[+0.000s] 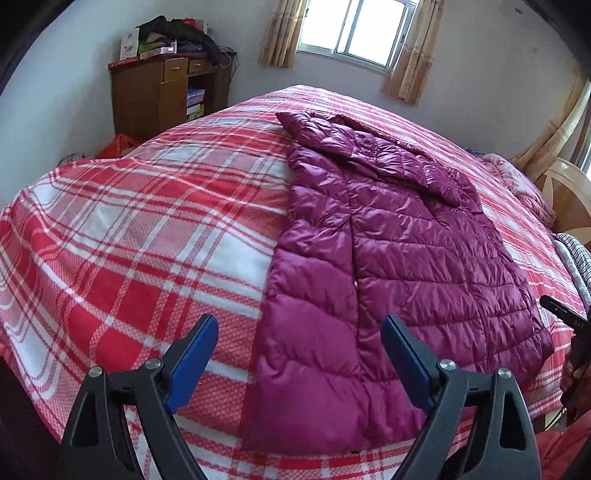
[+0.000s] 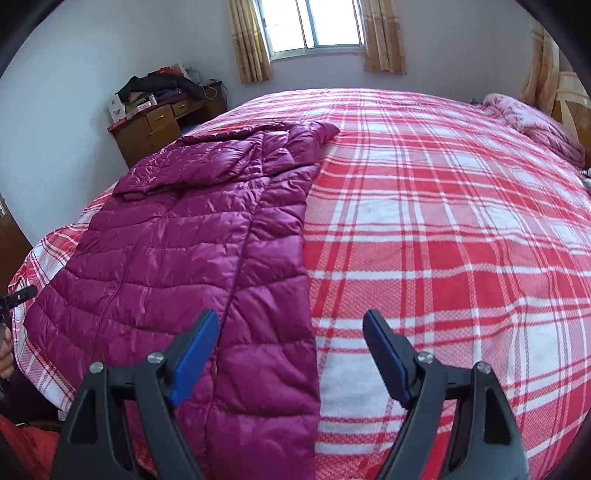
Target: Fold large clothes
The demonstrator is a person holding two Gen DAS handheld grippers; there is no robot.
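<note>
A long magenta quilted down jacket [image 1: 399,251] lies flat on a bed with a red and white plaid cover [image 1: 147,229], its sides folded inward into a narrow strip. My left gripper [image 1: 300,325] is open above the jacket's near left hem corner, blue pads [image 1: 194,363] wide apart and holding nothing. In the right wrist view the jacket [image 2: 184,258] fills the left half. My right gripper [image 2: 290,321] hovers open over its near right hem edge, with nothing between the pads. The right gripper's tip [image 1: 565,314] shows at the left view's right edge.
A wooden cabinet [image 1: 166,96] piled with clothes and boxes stands against the far wall left of the window [image 1: 354,29]. A pink blanket [image 2: 535,125] is bunched at the bed's far right by the headboard [image 1: 565,192]. Plaid cover [image 2: 443,240] spreads right of the jacket.
</note>
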